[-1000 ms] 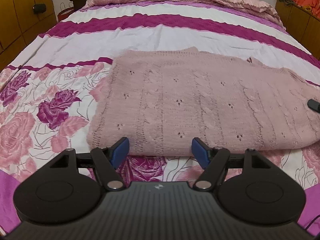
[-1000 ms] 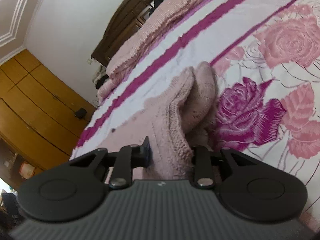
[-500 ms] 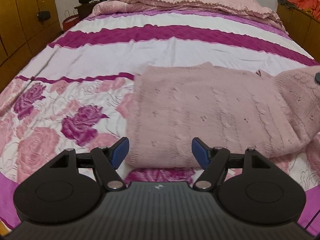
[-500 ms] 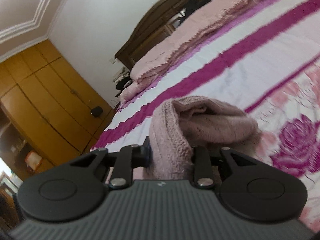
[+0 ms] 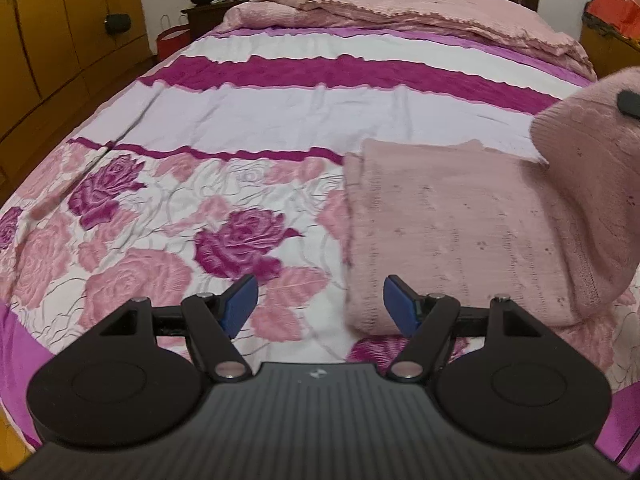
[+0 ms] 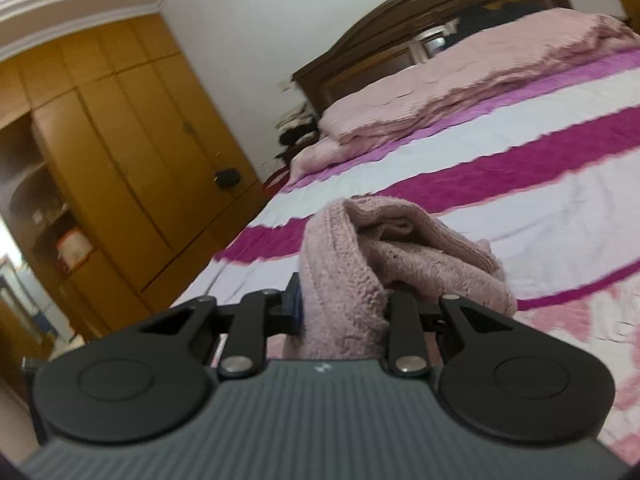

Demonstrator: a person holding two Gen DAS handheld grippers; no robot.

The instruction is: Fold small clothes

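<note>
Spread under us is a wide bed (image 5: pixel 280 128) with a rose-and-stripe cover, a wooden headboard (image 6: pixel 420 24) at its far end and yellow wardrobe doors (image 6: pixel 132 152) along one side. On the near right part of the cover we have the pink knitted garment (image 5: pixel 448 232), lying flat in what looks like a doubled panel, with its near edge just beside the left gripper (image 5: pixel 316 300). We hold that gripper's blue pads wide apart with nothing between them; its right pad sits over the garment's near corner, and whether it touches we cannot tell.

Our right gripper (image 6: pixel 340 308) pinches a thick bunch of the same knit, and in the left wrist view that end stands lifted off the bed at the right, curling over the flat part. We judge the fold to be mid-way: one end is raised and must be carried across and laid down onto the flat panel, then squared up. How many folds sit beneath we cannot tell.

For room, we have plenty. Bare cover runs left of the garment and beyond it toward a rumpled pink blanket (image 5: pixel 420 12), well apart. Nearest limit is the bed's foot edge, close below the left gripper.
</note>
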